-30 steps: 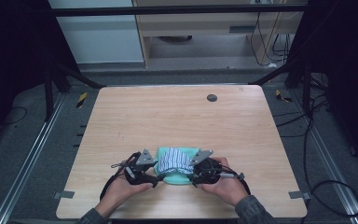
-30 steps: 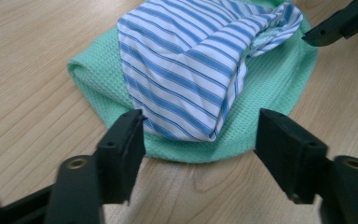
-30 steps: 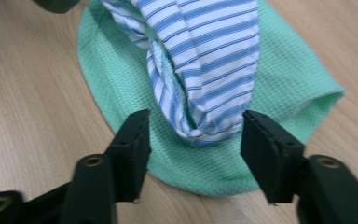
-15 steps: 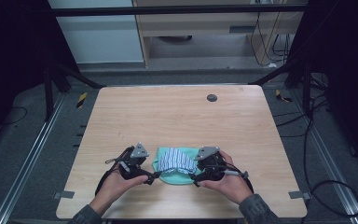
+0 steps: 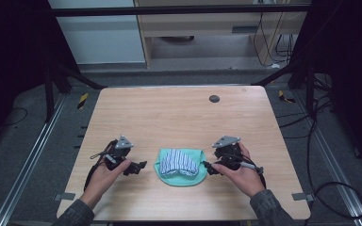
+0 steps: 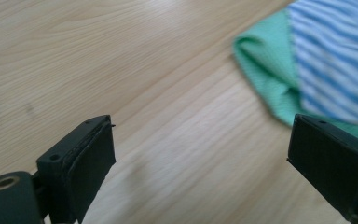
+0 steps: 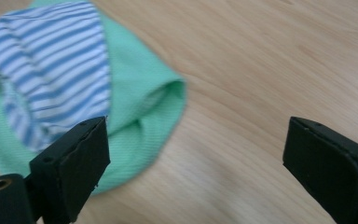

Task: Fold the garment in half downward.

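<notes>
Sitting near the front edge of the table [image 5: 179,108], a bit right of the middle, your cloth bundle [image 5: 180,165] looks folded up small. The striped cloth [image 5: 179,161] lies on top and the green cloth [image 5: 187,179] peeks out around it like a rim. It rests flat on the wood and nothing is touching it.

Your left gripper [image 5: 140,165] sits on the left side of the bundle, near it but apart. In the left gripper view its jaws stand wide apart with only bare wood between them, so it has let go and holds nothing. Your right gripper [image 5: 208,165] is just beside the right edge of the bundle. In the right gripper view its jaws are spread wide too, and the green edge [image 7: 168,100] lies close to one jaw, not pinched.

It looks like the folding is mostly done, since the bundle is tidy and both grippers are off it. What may be left is one more fold or a little push to neaten it. A small dark round spot [image 5: 214,98] sits far back on the table, well apart.
</notes>
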Demonstrator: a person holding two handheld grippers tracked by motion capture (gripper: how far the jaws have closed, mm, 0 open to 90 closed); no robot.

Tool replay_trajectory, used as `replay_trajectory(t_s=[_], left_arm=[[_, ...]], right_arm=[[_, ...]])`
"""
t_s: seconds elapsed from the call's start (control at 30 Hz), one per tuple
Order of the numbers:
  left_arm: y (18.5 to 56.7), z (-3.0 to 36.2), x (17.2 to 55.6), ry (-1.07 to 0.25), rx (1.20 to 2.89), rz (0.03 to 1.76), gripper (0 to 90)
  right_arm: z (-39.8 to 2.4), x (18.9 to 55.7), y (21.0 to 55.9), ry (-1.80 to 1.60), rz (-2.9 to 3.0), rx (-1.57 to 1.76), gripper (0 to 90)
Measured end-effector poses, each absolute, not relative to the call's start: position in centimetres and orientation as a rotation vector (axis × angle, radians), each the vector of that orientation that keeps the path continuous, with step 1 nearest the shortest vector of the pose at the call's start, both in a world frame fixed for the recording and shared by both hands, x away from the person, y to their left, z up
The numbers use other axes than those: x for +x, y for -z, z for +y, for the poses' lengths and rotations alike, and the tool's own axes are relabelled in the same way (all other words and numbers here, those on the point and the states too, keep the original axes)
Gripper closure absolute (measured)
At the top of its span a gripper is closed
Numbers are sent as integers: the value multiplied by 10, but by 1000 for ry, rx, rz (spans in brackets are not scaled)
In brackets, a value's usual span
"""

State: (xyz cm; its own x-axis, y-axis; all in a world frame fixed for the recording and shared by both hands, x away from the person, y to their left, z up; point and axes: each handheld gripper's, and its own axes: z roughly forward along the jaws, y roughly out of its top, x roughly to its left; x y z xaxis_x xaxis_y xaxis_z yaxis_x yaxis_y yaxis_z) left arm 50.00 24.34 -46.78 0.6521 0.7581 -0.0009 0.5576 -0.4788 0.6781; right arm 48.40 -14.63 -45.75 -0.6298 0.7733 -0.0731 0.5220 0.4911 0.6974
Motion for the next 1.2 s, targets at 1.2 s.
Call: replay_trajectory(t_s=[1.2], left_arm=[[503, 308, 548, -516, 2119, 1238, 43]], right_arm=[[-239, 547, 498, -850, 2072, 1578, 90]])
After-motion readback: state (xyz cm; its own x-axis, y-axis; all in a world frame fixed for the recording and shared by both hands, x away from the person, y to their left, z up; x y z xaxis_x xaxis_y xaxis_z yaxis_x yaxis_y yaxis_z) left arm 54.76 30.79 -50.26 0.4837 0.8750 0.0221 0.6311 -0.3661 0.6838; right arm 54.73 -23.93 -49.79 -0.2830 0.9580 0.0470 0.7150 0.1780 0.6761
